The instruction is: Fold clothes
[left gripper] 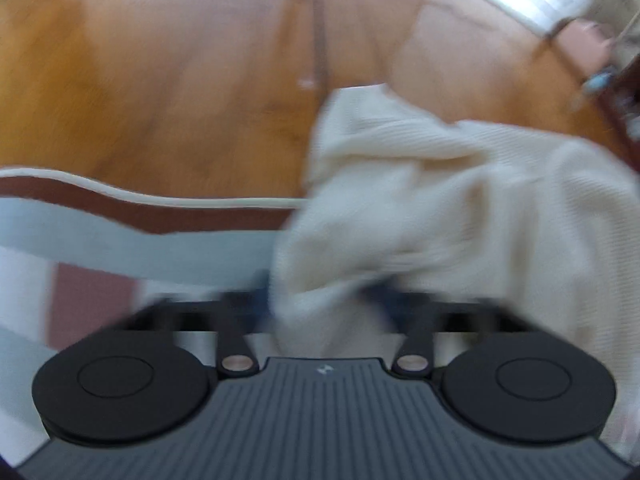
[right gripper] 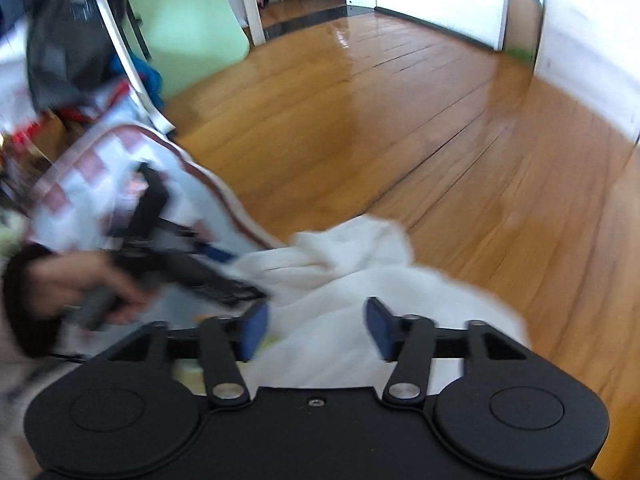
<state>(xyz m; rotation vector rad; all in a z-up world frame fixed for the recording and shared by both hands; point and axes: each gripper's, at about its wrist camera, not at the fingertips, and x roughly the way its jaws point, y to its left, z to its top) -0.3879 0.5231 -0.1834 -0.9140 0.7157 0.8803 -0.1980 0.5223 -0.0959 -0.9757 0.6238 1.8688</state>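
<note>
There is 1 cream knitted garment (left gripper: 460, 184), bunched in a heap at the edge of 1 checked bedcover (left gripper: 120, 236) in white, pale blue and brown-red, with part of it reaching out over the wooden floor (right gripper: 440, 120). 2 grippers are in view. The left gripper (left gripper: 324, 304) has cloth bunched between its blue pads, though blur hides how tightly it is closed. The right gripper (right gripper: 316, 328) hovers over the garment, its 2 fingers parted and gripping nothing. 1 hand (right gripper: 60, 284) holds the left tool. White walls edge the room.
</note>
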